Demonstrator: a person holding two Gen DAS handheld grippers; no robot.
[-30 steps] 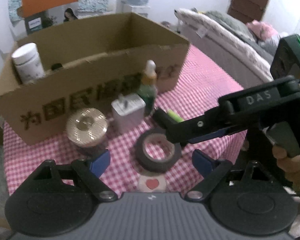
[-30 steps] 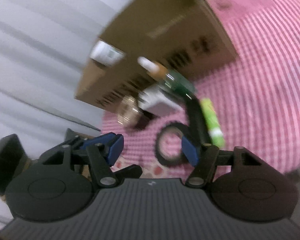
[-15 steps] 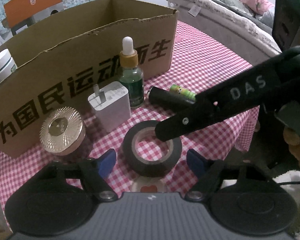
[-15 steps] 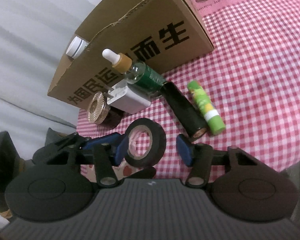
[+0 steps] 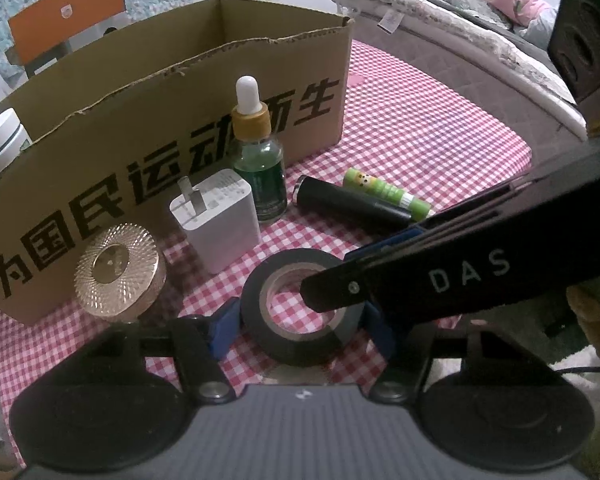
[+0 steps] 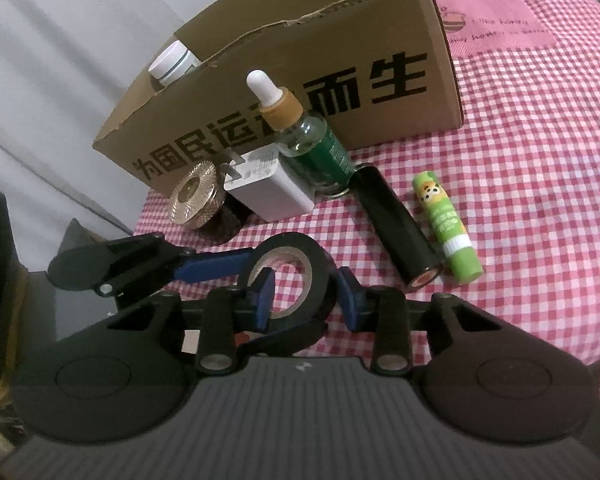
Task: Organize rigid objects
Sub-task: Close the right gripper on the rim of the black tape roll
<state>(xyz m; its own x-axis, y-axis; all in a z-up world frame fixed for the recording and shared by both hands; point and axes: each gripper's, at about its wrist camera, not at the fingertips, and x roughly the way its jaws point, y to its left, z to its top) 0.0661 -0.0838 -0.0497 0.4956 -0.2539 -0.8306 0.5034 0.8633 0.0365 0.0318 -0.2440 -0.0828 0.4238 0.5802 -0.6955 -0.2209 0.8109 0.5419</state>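
A black tape roll (image 5: 260, 320) lies flat on the checked tablecloth (image 5: 420, 128), close to the table's front edge. My left gripper (image 5: 300, 328) straddles the whole roll with a blue pad on each side; its jaws are closing and slight gaps remain. My right gripper (image 6: 304, 300) comes in from the right, one pad inside the roll's hole and the other outside its wall. Its jaws are closing too, with a gap showing at the inner pad. In the right wrist view the roll (image 6: 320, 264) shows with the left gripper's blue finger (image 6: 212, 270) beside it.
Behind the roll stand a gold-lidded jar (image 5: 118, 276), a white charger (image 5: 220, 220) and a green dropper bottle (image 5: 260, 168). A black cylinder (image 5: 348, 204) and a green stick (image 5: 384, 192) lie to the right. An open cardboard box (image 5: 160, 92) holds a white jar (image 5: 0, 140).
The left gripper came down closer and narrowed its jaws around the roll. The right gripper swung in, slipped one finger into the roll's hole and narrowed its jaws.
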